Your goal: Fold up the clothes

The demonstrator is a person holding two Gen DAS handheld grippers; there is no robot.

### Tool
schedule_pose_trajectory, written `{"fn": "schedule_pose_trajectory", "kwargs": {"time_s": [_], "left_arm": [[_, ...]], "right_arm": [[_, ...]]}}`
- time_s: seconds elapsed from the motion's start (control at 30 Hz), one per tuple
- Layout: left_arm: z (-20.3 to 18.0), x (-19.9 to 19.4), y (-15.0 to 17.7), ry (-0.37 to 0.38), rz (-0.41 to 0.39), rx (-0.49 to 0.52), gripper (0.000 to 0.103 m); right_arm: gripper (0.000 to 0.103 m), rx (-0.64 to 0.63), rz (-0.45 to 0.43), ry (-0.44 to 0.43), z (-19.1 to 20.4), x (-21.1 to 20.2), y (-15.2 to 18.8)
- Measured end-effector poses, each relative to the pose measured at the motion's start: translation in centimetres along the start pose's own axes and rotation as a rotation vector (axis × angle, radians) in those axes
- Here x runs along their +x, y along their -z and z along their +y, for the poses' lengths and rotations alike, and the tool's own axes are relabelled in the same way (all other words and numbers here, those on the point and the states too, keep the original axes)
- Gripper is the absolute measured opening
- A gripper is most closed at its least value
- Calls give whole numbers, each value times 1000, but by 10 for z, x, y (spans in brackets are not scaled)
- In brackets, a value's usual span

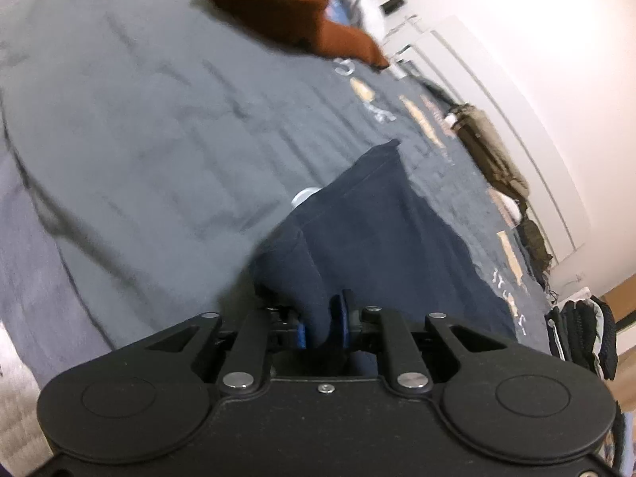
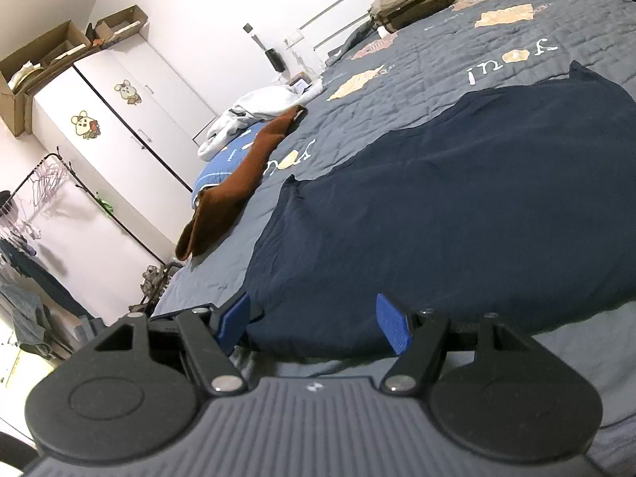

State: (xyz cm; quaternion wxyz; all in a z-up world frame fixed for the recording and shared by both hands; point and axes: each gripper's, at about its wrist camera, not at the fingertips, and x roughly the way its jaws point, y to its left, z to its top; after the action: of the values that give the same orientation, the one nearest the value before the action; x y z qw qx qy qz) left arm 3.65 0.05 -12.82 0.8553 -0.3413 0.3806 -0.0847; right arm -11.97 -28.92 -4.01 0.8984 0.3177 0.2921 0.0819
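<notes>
A navy blue garment (image 2: 437,206) lies spread on the grey quilted bedspread (image 2: 417,63). In the left wrist view a bunched fold of the navy garment (image 1: 377,230) runs between the blue pads, and my left gripper (image 1: 324,324) is shut on it. My right gripper (image 2: 314,324) stands open at the garment's near hem, its blue pads (image 2: 391,326) wide apart on either side of the cloth edge, not pressing on it.
A brown garment (image 2: 238,183) lies on the bed to the left, beside a blue pillow (image 2: 222,159) and white cloth (image 2: 258,107). Folded olive clothes (image 2: 421,0) sit at the bed's far side. A white wardrobe (image 2: 119,119) and clothes rack (image 2: 47,183) stand beyond the bed.
</notes>
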Motion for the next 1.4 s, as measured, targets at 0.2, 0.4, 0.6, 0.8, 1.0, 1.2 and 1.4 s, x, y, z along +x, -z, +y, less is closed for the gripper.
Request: {"fn": "schedule_pose_trajectory", "kwargs": {"time_s": [0.2, 0.4, 0.6, 0.8, 1.0, 1.2, 1.4], "left_arm": [[-7, -2, 4, 16, -22, 57, 16], [-19, -11, 8, 39, -81, 109, 9], [-46, -25, 15, 105, -142, 217, 7], [-87, -32, 35, 208, -158, 366, 7], [-127, -27, 76, 287, -105, 530, 7], [-156, -9, 112, 312, -18, 675, 7], [-175, 11, 167, 214, 83, 984, 11]], "right_arm": [[69, -4, 5, 6, -1, -2, 1], [69, -8, -7, 24, -6, -10, 0], [69, 19, -31, 46, -19, -22, -4], [69, 48, -72, 63, -31, -38, -9], [69, 69, -129, 135, -50, -59, -20], [69, 176, -158, 167, -81, -76, -26], [69, 214, -170, 190, -99, -85, -27]]}}
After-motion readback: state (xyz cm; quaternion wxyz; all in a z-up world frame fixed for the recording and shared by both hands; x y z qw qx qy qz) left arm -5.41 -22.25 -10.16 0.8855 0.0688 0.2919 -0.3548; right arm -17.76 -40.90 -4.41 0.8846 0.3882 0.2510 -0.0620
